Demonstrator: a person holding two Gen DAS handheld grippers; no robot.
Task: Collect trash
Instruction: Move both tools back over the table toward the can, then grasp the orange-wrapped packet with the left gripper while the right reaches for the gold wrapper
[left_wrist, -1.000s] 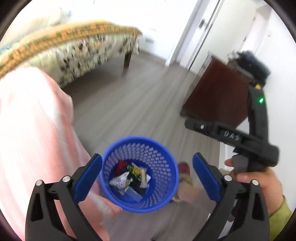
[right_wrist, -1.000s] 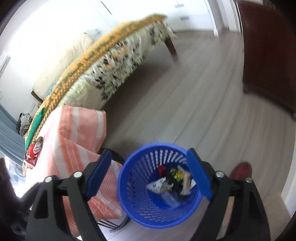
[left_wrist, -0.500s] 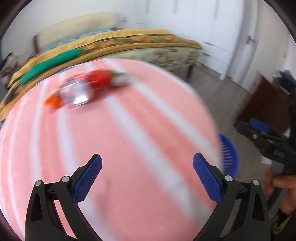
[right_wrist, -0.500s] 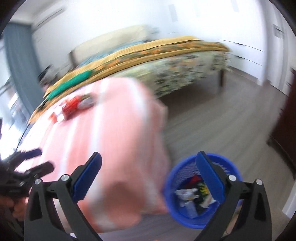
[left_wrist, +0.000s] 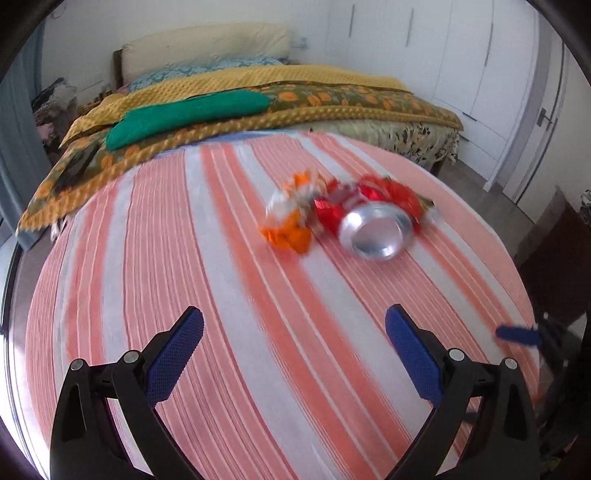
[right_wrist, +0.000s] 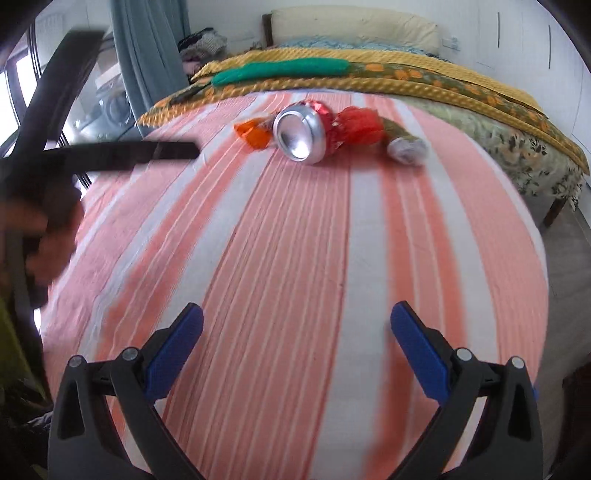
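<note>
Two grippers, left gripper (left_wrist: 294, 352) and right gripper (right_wrist: 297, 350), both spread wide and empty, right jaws just opened. Approaching the can (right_wrist: 301, 137) at twelve o'clock on the striped cloth (right_wrist: 280, 266); wrappers (right_wrist: 356, 125) touching it. Closing squarely across its sides.

Trash pile (left_wrist: 343, 218) motion-blurred (wrappers unreadable); person's hand (right_wrist: 40, 240) smeared, cut off.

Both cameras looked steeply down, close over the striped cloth (left_wrist: 229, 280), each from behind its own blue fingertips at the frame's bottom. Both views shared the crushed can (left_wrist: 375, 230) (right_wrist: 301, 136) and wrappers (left_wrist: 291, 221) (right_wrist: 354, 125) mid-frame, with the bed (left_wrist: 258, 92) (right_wrist: 406, 74) along the top.
</note>
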